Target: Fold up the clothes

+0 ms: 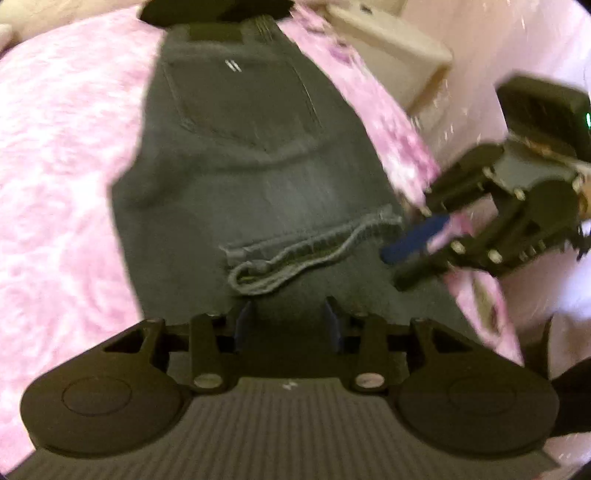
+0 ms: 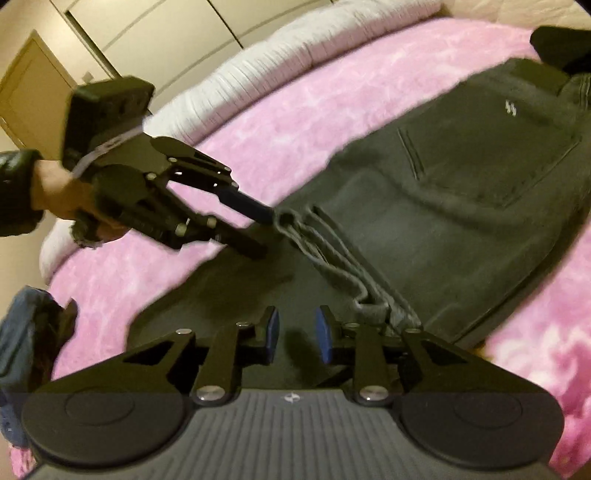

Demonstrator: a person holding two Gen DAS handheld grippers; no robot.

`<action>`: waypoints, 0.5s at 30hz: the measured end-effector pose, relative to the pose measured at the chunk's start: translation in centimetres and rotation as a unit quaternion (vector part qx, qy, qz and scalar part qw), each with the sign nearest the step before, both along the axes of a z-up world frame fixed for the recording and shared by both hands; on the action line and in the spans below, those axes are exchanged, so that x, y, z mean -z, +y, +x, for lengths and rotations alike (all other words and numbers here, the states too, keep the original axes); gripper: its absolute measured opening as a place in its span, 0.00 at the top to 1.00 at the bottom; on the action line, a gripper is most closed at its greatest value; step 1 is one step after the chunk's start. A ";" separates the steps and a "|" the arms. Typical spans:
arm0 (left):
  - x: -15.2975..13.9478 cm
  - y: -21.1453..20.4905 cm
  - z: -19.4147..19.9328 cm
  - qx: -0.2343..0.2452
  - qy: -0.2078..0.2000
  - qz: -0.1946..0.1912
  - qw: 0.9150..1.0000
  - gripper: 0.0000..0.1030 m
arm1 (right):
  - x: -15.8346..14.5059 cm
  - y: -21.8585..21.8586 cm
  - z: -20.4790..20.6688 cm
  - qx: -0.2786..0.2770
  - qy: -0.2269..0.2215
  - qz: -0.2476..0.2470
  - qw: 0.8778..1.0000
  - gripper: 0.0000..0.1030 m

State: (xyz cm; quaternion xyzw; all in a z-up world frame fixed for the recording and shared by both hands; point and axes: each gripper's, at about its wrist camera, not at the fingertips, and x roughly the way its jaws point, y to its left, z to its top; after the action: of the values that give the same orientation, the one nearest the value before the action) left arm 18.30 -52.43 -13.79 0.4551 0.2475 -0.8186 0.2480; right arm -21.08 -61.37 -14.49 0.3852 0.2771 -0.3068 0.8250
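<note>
Dark grey jeans (image 1: 251, 158) lie folded on a pink bedspread (image 1: 62, 155), back pocket up, with the frayed leg hems (image 1: 303, 247) laid across them. They also show in the right wrist view (image 2: 461, 206). My left gripper (image 1: 288, 321) is open just above the jeans near the hems, holding nothing; it also shows in the right wrist view (image 2: 258, 232), its fingertips at the hem's end. My right gripper (image 2: 295, 334) is open over the jeans beside the hems (image 2: 332, 258), empty; it shows in the left wrist view (image 1: 410, 258) at the jeans' right edge.
A dark garment (image 1: 214, 11) lies beyond the waistband. A blue garment (image 2: 26, 339) sits at the bed's left edge. A white pillow (image 2: 258, 62) lines the far side. A cream bedside cabinet (image 1: 391, 51) stands beside the bed, wardrobe doors (image 2: 155, 29) behind.
</note>
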 end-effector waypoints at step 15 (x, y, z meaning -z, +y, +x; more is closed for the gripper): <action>-4.0 7.1 5.3 -0.005 -0.076 -0.174 0.982 0.56 | -4.7 7.4 3.4 0.022 0.108 -0.098 0.989 0.57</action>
State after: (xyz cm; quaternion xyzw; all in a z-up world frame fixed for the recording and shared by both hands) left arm 23.57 -45.36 -9.77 0.4647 0.0845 -0.8108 0.3457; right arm -17.71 -53.98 -9.77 0.2734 0.3249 -0.3899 0.8171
